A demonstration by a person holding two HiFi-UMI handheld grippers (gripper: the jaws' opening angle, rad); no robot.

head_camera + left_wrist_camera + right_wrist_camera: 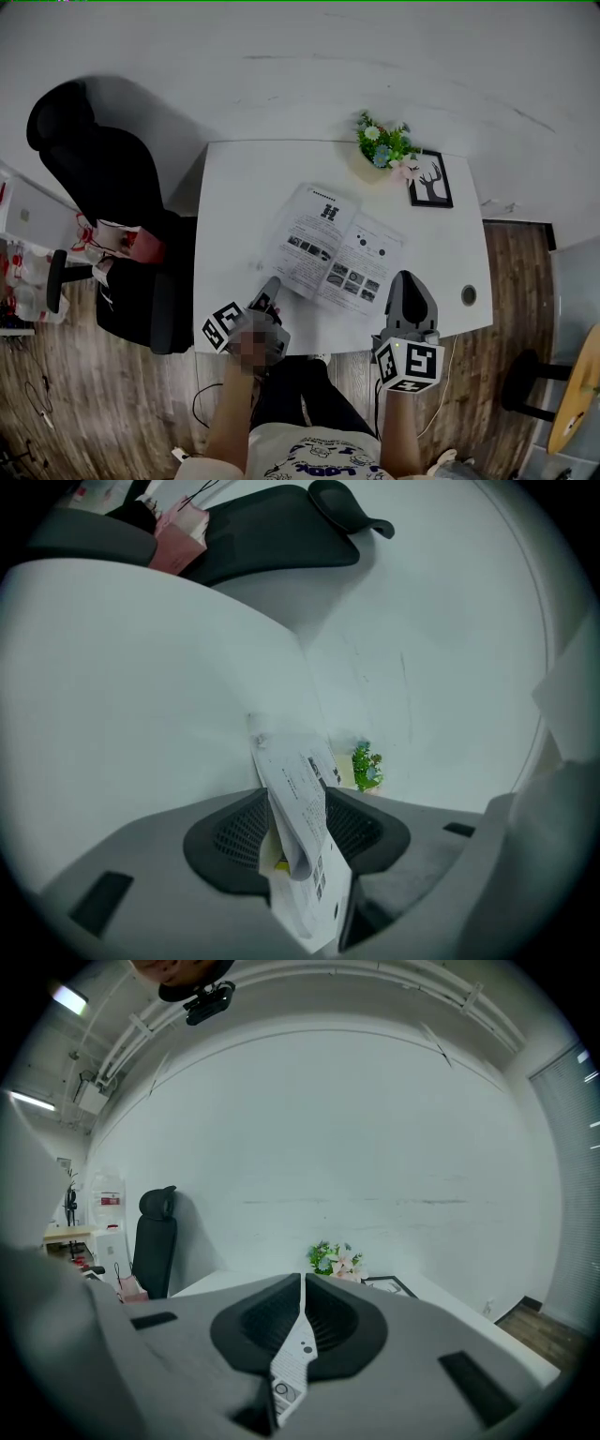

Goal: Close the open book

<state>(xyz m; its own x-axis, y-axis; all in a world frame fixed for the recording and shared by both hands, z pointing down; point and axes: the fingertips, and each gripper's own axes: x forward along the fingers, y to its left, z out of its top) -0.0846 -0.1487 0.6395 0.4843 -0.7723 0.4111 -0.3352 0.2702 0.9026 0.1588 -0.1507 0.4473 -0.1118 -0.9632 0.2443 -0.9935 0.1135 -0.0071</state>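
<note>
An open book with printed pages lies flat in the middle of the white table. My left gripper sits at the book's near left corner. In the left gripper view a curled bunch of pages stands loosely between the jaws, which are apart, so the left gripper is open. My right gripper is at the book's near right corner. In the right gripper view its jaws are pressed together on a thin page edge, so the right gripper is shut on it.
A small pot of flowers and a black picture frame stand at the table's far right. A round cable hole is near the right edge. A black office chair stands left of the table, on a wooden floor.
</note>
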